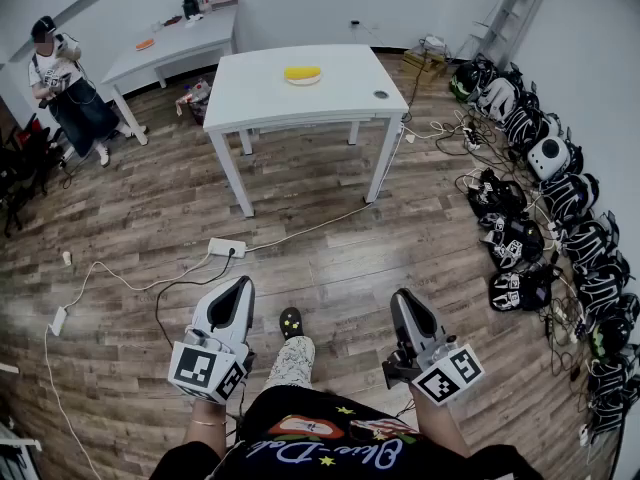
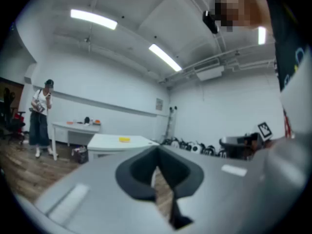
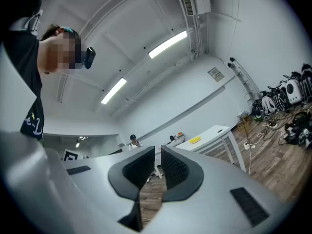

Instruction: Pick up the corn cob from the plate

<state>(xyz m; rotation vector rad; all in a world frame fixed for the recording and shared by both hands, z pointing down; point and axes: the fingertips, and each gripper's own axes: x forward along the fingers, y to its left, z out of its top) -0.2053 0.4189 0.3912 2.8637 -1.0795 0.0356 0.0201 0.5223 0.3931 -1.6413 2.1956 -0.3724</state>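
The yellow corn cob (image 1: 302, 72) lies on a white plate (image 1: 303, 80) near the far edge of a white table (image 1: 330, 98), well ahead of me across the wood floor. Both grippers are held low, close to my body and far from the table. My left gripper (image 1: 243, 284) is shut with nothing in it, and my right gripper (image 1: 402, 295) is also shut and empty. In the left gripper view the corn cob (image 2: 125, 139) shows small beyond the closed jaws of the left gripper (image 2: 156, 154). In the right gripper view the corn cob (image 3: 194, 140) lies right of the right gripper (image 3: 157, 151).
A small dark disc (image 1: 380, 95) sits at the table's right front corner. A second white table (image 1: 170, 43) with small items stands at the back left, and a person (image 1: 62, 83) stands beside it. Dark gear (image 1: 545, 198) lines the right wall. Cables and a power strip (image 1: 227, 247) lie on the floor.
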